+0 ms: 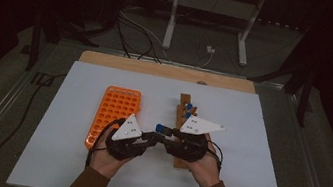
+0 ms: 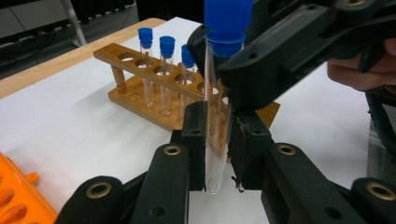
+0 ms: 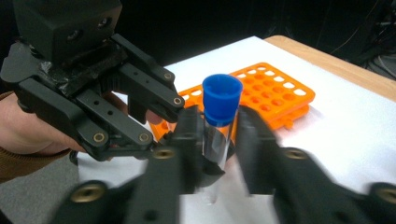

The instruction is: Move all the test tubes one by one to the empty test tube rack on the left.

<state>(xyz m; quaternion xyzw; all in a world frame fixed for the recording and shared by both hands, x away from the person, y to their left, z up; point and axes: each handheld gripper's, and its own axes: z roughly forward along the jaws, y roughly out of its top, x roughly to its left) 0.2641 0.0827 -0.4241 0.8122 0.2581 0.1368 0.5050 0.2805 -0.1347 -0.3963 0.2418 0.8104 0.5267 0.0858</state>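
Tube [image 2: 215, 140] mid-table between both racks; left gripper [image 2: 217, 140] clamps it.

An orange rack [image 1: 114, 115] and a wooden rack [image 2: 154, 91] sit on the white table [image 1: 256, 153].

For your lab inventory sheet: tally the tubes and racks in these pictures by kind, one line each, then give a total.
Blue-capped test tube held between the grippers: 1
Blue-capped test tubes standing in the wooden rack: 3 that can be made out
Wooden rack: 1
Orange rack: 1
Total: 6
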